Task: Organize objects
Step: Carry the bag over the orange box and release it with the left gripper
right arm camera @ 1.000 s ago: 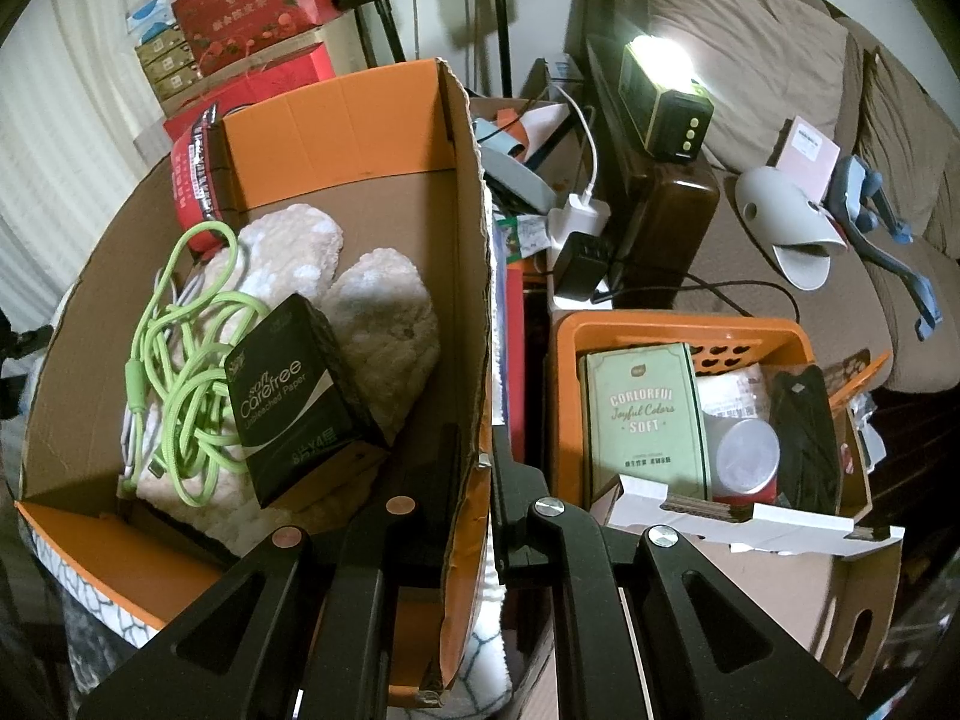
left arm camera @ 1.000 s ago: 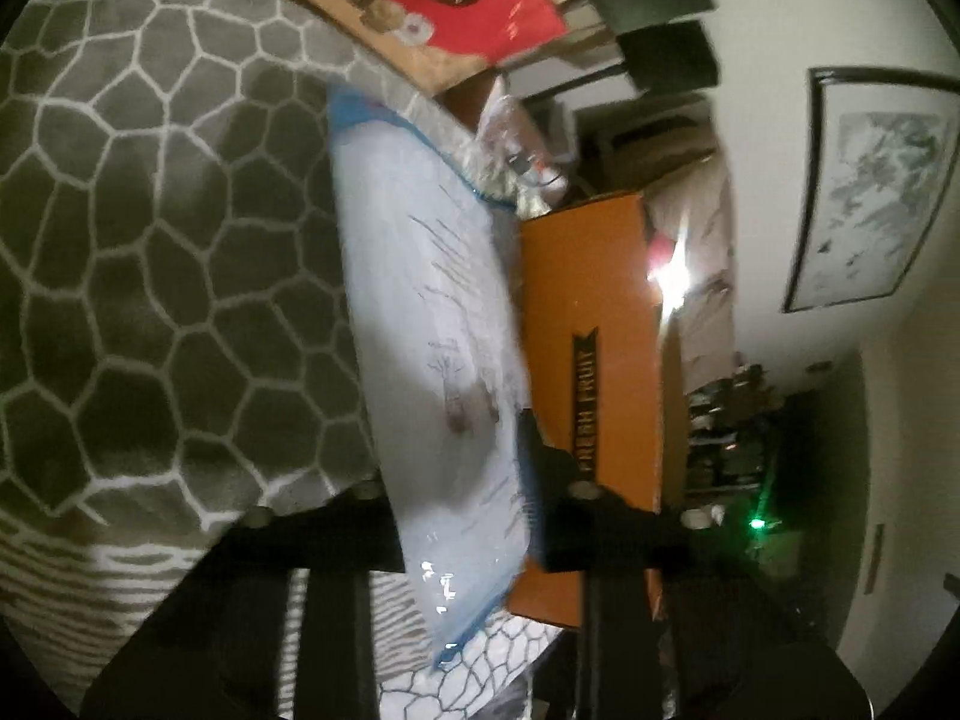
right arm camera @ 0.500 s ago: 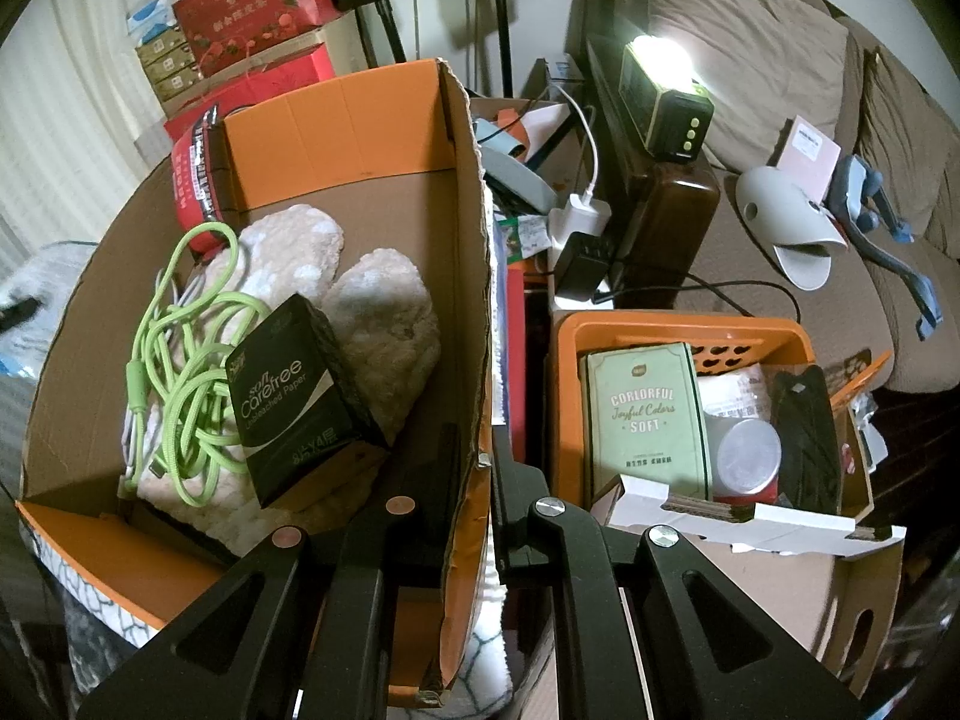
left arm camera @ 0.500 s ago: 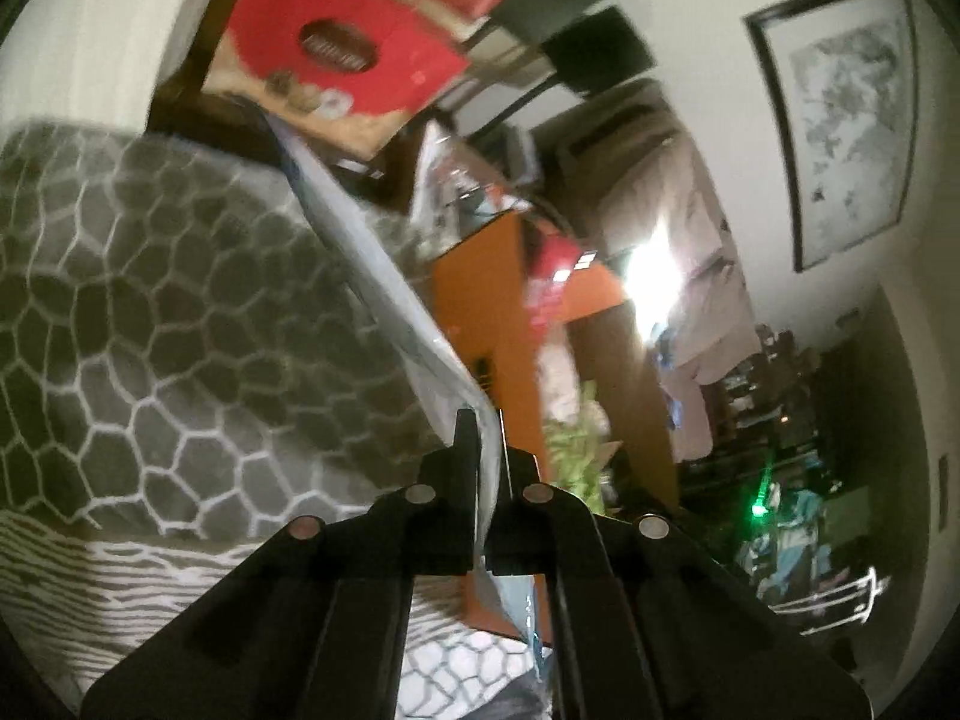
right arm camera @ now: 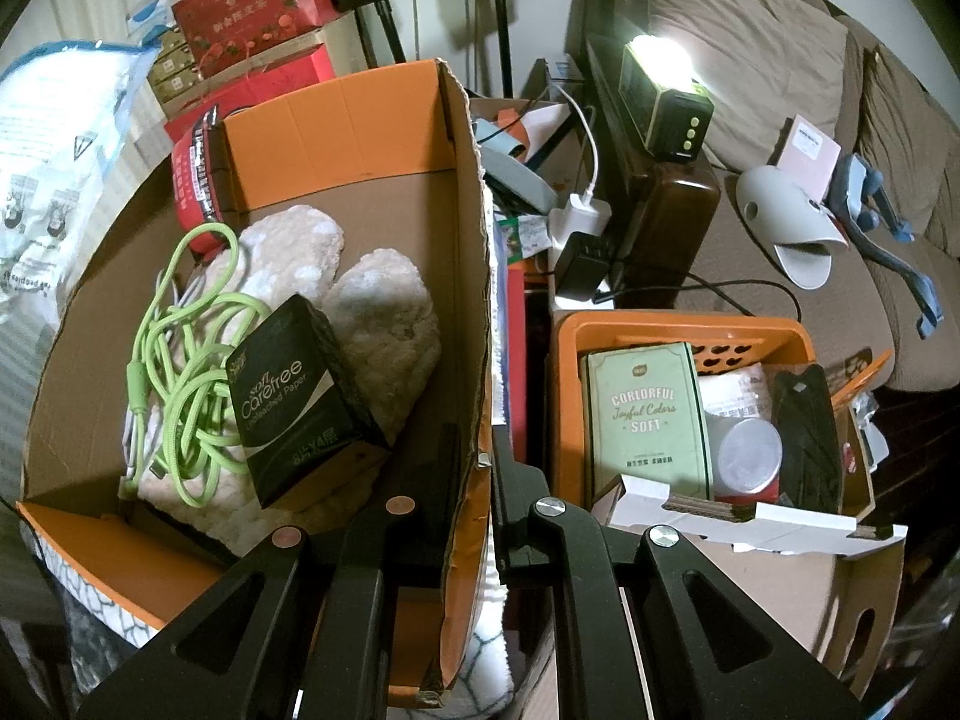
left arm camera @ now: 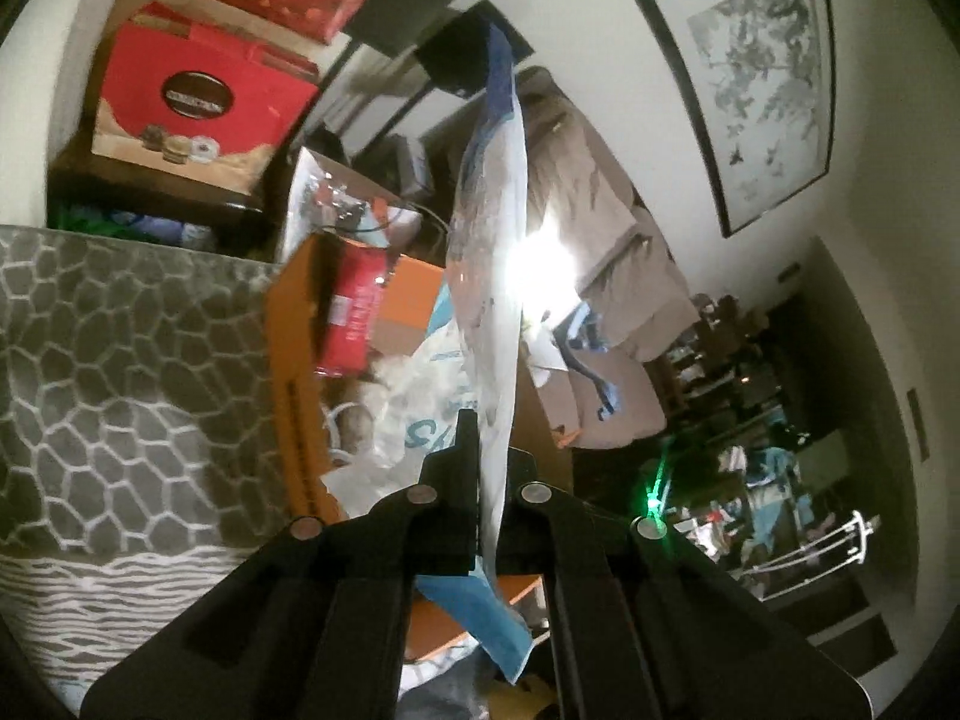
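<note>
Lower left of the left wrist view, a grey rug (left arm camera: 120, 372) is showing a white honeycomb pattern. In the right wrist view, the cardboard box (right arm camera: 360, 120) is showing orange flaps, holding a lime-green cable (right arm camera: 180, 348) and a black tissue pack (right arm camera: 300, 402).

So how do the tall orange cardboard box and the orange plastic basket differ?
The orange cardboard box is bigger, solid-walled, holding a green cable, slippers and tissues; the right gripper is clamped on its wall. The orange plastic basket is smaller, perforated, ungripped. Both are orange and open-topped.
</note>
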`<state>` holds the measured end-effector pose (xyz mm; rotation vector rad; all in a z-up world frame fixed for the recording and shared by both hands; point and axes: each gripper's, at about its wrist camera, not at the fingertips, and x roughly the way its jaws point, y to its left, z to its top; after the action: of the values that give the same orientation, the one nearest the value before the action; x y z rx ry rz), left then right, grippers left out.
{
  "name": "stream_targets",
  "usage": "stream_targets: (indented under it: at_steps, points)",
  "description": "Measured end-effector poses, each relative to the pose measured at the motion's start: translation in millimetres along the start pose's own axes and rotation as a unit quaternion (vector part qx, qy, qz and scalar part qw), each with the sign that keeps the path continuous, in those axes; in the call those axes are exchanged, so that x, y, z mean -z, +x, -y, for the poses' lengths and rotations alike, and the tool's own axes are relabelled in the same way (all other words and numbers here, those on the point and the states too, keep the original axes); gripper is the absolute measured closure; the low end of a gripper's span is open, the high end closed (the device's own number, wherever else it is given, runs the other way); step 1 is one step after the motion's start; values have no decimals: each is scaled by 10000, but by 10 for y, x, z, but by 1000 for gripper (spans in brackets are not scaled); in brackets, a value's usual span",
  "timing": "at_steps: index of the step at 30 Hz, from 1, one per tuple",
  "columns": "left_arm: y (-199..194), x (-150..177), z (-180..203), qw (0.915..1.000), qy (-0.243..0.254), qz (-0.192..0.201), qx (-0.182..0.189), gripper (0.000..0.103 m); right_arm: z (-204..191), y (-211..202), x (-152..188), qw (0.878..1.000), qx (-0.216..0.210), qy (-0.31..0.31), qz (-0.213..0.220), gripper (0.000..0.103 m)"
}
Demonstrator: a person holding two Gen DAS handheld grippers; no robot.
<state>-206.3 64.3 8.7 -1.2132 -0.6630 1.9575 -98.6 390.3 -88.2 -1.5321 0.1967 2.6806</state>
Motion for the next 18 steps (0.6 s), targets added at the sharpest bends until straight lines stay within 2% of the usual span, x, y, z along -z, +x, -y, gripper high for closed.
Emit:
stream_targets:
  at_steps: [4, 10, 18]
  points:
    - [179, 23, 69, 9995, -167, -143, 238, 102, -4, 0, 1, 10000, 0, 3, 1, 95]
    - [585, 74, 192, 9986, -187, -381, 310, 102, -2, 0, 2, 10000, -3, 6, 3, 95]
    - [1122, 234, 95, 9947, -432, -838, 416, 102, -16, 5, 5, 10000, -26, 14, 3, 95]
